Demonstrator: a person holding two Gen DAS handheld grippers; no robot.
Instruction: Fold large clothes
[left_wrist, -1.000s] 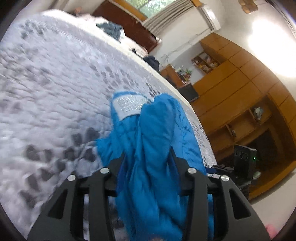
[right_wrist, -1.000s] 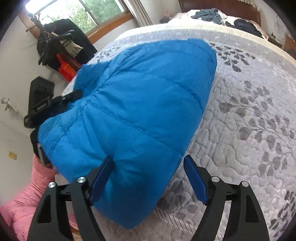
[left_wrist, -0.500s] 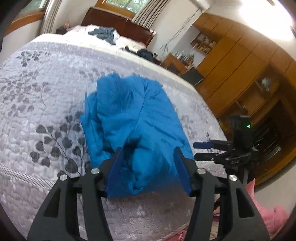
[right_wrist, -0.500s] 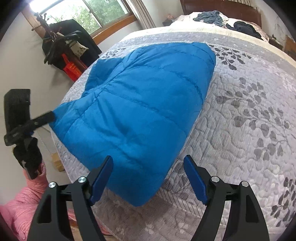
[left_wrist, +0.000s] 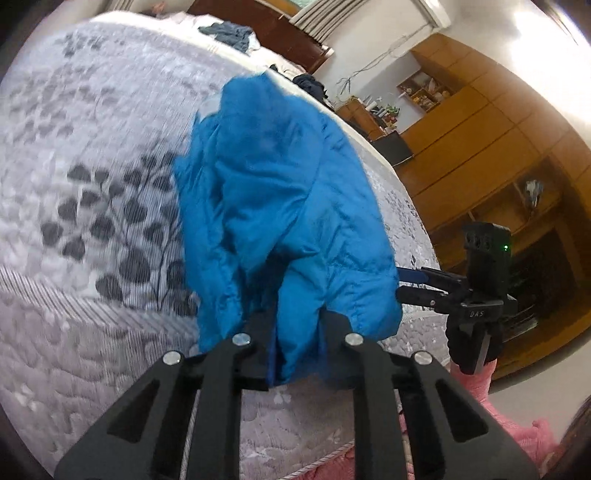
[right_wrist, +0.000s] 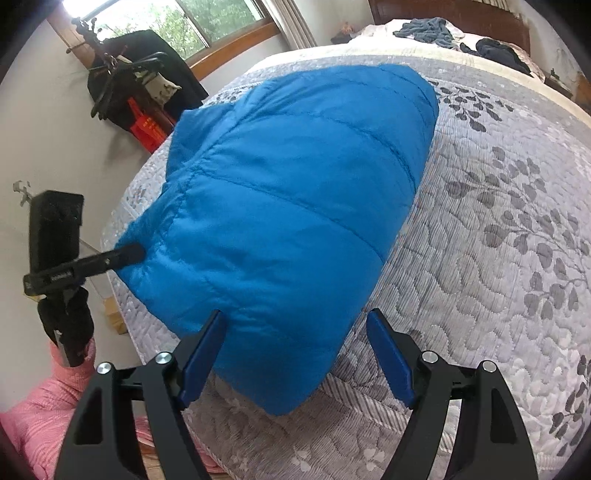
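blue jacket (left_wrist: 280, 206) pinched by left tongs (left_wrist: 295, 343), right tongs (right_wrist: 295, 354) agape

Soft cloth everywhere, hard plastic in your hands.

Your jacket (right_wrist: 295, 206) is smooth blue quilted fabric with a slight sheen, puffy between stitched seams. The bedspread (right_wrist: 498, 258) is matt grey quilted cloth, ribbed and textured with leaf stitching. Your left claw (left_wrist: 295, 332) and right claw (right_wrist: 295, 354) are matt black plastic with shiny metal screws; right pads (right_wrist: 388, 354) smooth blue. Cabinets (left_wrist: 480, 122) look like semi-gloss wood.
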